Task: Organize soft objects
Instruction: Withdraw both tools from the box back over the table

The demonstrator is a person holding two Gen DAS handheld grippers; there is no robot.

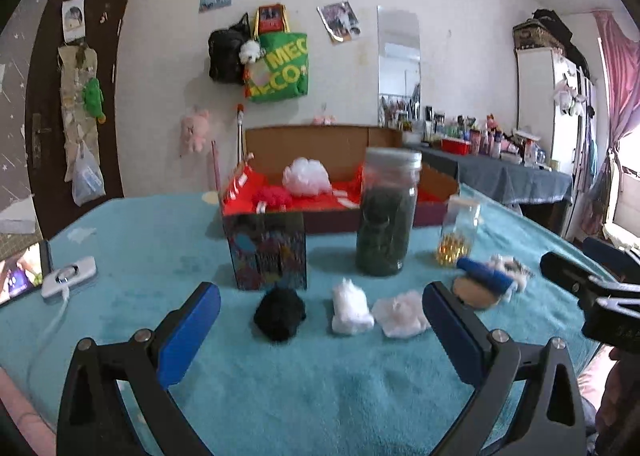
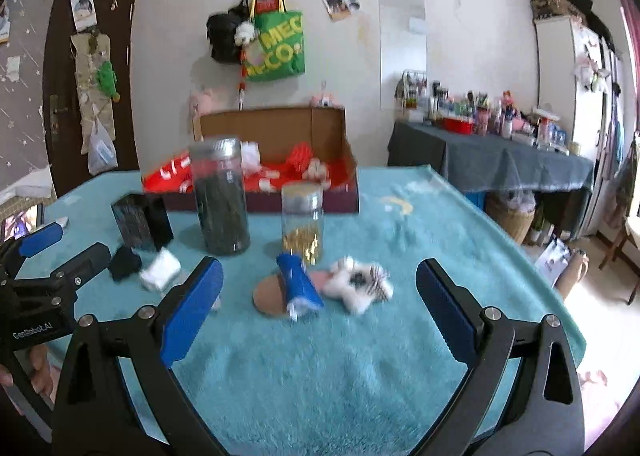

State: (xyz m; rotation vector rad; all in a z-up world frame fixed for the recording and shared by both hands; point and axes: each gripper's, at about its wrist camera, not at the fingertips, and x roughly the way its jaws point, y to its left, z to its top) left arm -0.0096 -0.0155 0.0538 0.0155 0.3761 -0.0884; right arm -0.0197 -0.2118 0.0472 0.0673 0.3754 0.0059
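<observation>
I hold my left gripper (image 1: 320, 320) spread wide above the teal counter (image 1: 160, 276), nothing between its pads. Just ahead lie a black puff (image 1: 279, 314), a white puff (image 1: 350, 312) and a pale pink puff (image 1: 401, 315) in a row. My right gripper (image 2: 320, 296) is spread too, facing a blue-strapped slipper (image 2: 286, 290) touching a fluffy toy (image 2: 358, 284).

Setting: lived-in home bedroom. Evidence: bed or table under a fluffy teal blanket (image 2: 360, 356); wall mirror (image 1: 399, 64); side table (image 2: 492, 164) crowded with toiletry bottles; white wardrobe (image 1: 548, 104); pink curtain (image 1: 616, 68); green tote bag (image 1: 280, 68) and plush toys hung on the wall; dark door (image 1: 72, 96).
</observation>
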